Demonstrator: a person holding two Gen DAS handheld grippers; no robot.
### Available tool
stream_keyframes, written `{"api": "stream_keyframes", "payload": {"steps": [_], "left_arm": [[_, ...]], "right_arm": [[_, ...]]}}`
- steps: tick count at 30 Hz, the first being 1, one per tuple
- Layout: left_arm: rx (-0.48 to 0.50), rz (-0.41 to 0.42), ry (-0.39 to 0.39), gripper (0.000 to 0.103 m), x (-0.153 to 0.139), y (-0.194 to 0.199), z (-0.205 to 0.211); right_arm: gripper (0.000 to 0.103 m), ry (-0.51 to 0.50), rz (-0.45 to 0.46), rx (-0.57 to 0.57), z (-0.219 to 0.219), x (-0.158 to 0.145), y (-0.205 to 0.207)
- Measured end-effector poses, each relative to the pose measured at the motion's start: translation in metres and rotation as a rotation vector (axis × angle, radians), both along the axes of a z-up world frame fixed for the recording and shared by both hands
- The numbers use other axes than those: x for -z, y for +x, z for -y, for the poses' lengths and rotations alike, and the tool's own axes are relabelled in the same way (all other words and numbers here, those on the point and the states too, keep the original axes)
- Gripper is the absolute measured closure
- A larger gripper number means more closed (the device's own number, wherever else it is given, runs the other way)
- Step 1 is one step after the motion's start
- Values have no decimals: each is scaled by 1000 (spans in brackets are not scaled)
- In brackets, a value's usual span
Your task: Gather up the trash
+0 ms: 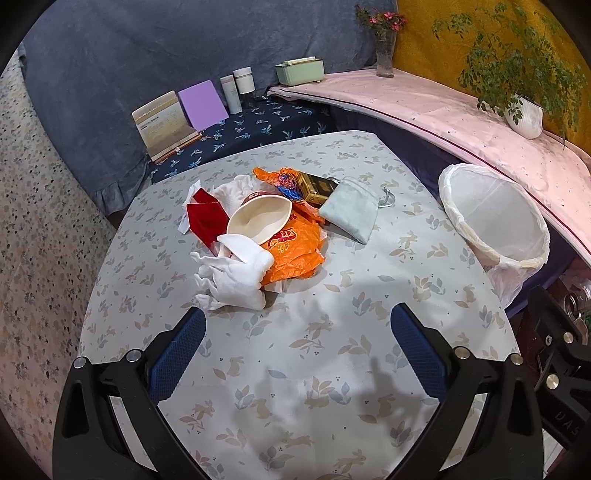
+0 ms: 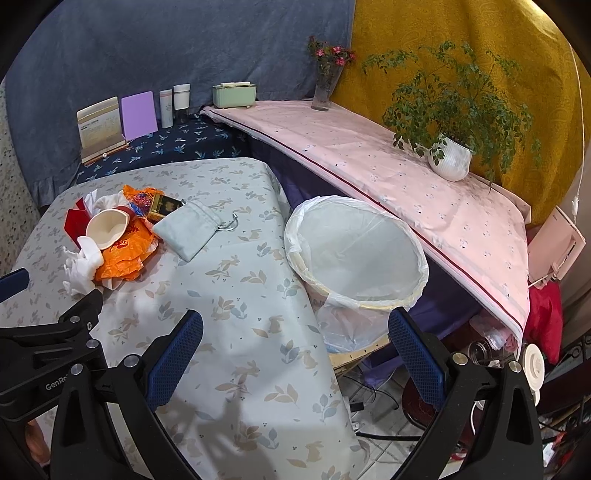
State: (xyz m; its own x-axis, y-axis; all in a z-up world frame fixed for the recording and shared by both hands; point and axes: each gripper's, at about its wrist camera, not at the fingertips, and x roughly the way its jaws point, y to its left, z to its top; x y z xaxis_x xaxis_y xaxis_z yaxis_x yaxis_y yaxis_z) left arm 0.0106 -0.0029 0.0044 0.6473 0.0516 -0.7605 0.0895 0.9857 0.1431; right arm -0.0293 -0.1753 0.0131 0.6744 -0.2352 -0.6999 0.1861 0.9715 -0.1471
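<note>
Nothing collected yet, by look of it. Left gripper (image 1: 298, 334) jaws spread, empty; trash pile (image 1: 258, 236) on counter (image 1: 332, 369) just ahead. Right gripper (image 2: 295, 338) jaws spread, empty; bin (image 2: 354, 251) ahead appears empty. All trash left.

Blue drape (image 1: 155, 48) meets mustard wall (image 2: 461, 33) (speckled floor (image 1: 33, 206) below).
</note>
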Motion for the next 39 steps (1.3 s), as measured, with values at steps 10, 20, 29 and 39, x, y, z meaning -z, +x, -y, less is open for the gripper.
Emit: {"api": "stream_keyframes", "payload": {"steps": [10, 20, 29, 39], "left_arm": [[6, 24, -5, 7, -3, -2, 2], [24, 24, -13, 7, -2, -2, 4], [39, 15, -19, 7, -1, -2, 6], [41, 11, -26, 7, -1, -2, 6]], "right_arm": [[7, -4, 2, 5, 2, 0, 1], [7, -1, 1, 15, 5, 0, 0], [7, -1, 2, 19, 6, 0, -1], [7, 0, 7, 29, 9, -1, -2]]}}
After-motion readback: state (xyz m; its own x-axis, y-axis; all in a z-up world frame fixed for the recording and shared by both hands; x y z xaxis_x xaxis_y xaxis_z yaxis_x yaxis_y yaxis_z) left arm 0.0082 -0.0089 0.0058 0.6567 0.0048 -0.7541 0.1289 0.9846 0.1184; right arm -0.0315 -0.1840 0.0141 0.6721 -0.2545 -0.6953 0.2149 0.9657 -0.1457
